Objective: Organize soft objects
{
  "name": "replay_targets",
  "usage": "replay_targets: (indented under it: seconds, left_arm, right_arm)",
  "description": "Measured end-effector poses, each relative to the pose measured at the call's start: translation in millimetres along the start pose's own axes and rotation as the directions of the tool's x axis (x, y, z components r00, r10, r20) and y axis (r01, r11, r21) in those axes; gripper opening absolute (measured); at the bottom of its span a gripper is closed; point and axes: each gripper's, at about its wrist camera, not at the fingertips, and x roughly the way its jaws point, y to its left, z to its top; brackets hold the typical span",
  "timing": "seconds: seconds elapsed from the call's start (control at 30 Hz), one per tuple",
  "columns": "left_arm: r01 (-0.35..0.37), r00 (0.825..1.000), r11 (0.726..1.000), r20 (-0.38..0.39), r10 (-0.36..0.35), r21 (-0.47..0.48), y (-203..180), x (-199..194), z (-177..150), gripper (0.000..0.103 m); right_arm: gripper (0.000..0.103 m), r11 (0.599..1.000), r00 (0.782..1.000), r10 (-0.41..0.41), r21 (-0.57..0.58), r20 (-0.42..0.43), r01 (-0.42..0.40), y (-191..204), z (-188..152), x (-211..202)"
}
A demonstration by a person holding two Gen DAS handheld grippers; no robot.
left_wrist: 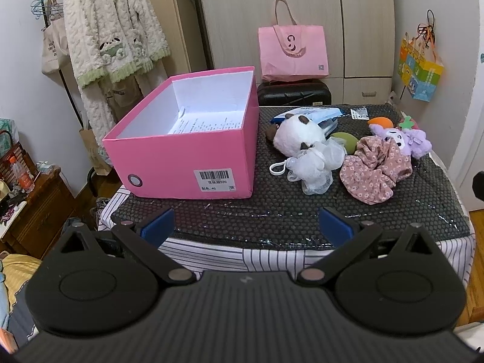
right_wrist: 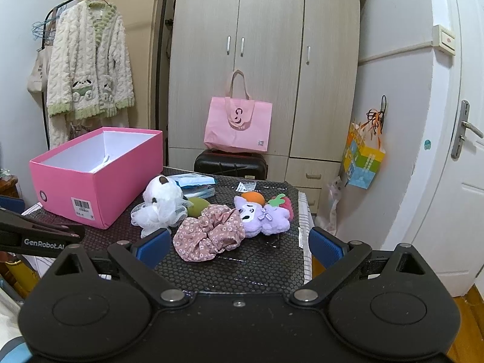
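Note:
An open pink box (left_wrist: 181, 157) (right_wrist: 96, 178) stands on the left of the black mat, holding only a printed paper sheet (left_wrist: 199, 124). To its right lies a heap of soft things: a white plush (left_wrist: 298, 137) (right_wrist: 163, 192), a white mesh pouf (left_wrist: 314, 166) (right_wrist: 157, 214), a floral pink scrunchie (left_wrist: 375, 169) (right_wrist: 208, 233), a purple plush (left_wrist: 402, 139) (right_wrist: 263, 216), a green pad (left_wrist: 348, 140) and an orange piece (left_wrist: 382, 121). My left gripper (left_wrist: 246, 227) hovers open at the table's near edge. My right gripper (right_wrist: 239, 245) is open just before the scrunchie.
A blue-white packet (left_wrist: 314, 115) lies behind the plush. Beyond the table stand a black suitcase (left_wrist: 293, 92) with a pink tote bag (left_wrist: 293, 51), a wardrobe and a clothes rack with a fluffy robe (left_wrist: 112, 30). A wooden cabinet (left_wrist: 33, 211) stands at left, a door (right_wrist: 462, 151) at right.

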Motion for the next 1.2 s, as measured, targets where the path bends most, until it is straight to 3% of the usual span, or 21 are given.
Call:
replay_targets:
  seconds: [0.5,0.6,0.7,0.8,0.97,1.03,1.2]
  left_arm:
    - [0.003,1.0,1.0,-0.004,-0.003,0.003,-0.4,-0.8,-1.3,0.103]
    - [0.002,1.0,1.0,-0.011,-0.002,0.007,-0.1,-2.6,-0.5,0.103]
    - [0.009,0.999,1.0,0.033,-0.009,0.009,1.8,-14.4,4.0,0.103]
    - [-0.029,0.996,0.999,0.085,0.027,0.014,1.3,-22.8,13.0,0.103]
    - [-0.046,0.979,0.998,0.195,0.054,-0.044,0.3,-21.4,25.6,0.103]
    - [-0.009,0.974,0.999,0.226,0.02,-0.049,-2.4,-15.3,28.0,0.103]
    - [0.085,0.98,0.996,0.18,-0.085,0.005,-19.3,14.3,34.1,0.103]
  right_arm:
    - [0.1,1.0,1.0,-0.002,-0.01,0.0,0.002,0.9,-2.3,-1.0]
    - [0.1,1.0,0.999,0.03,-0.005,-0.018,-0.03,-1.5,-1.3,0.5]
    - [0.1,0.993,0.993,0.112,0.027,-0.03,-0.112,-7.2,3.5,0.5]
    - [0.1,0.986,0.987,0.161,0.036,0.001,-0.161,-11.0,9.6,-1.7]
    - [0.1,0.98,0.976,0.193,-0.065,0.102,-0.187,-12.2,5.5,10.4]
    - [0.1,0.979,0.978,0.188,-0.096,0.093,-0.179,-9.7,-0.4,26.5]
    - [0.1,0.967,0.964,0.252,-0.07,0.083,-0.246,-12.1,-17.9,69.1]
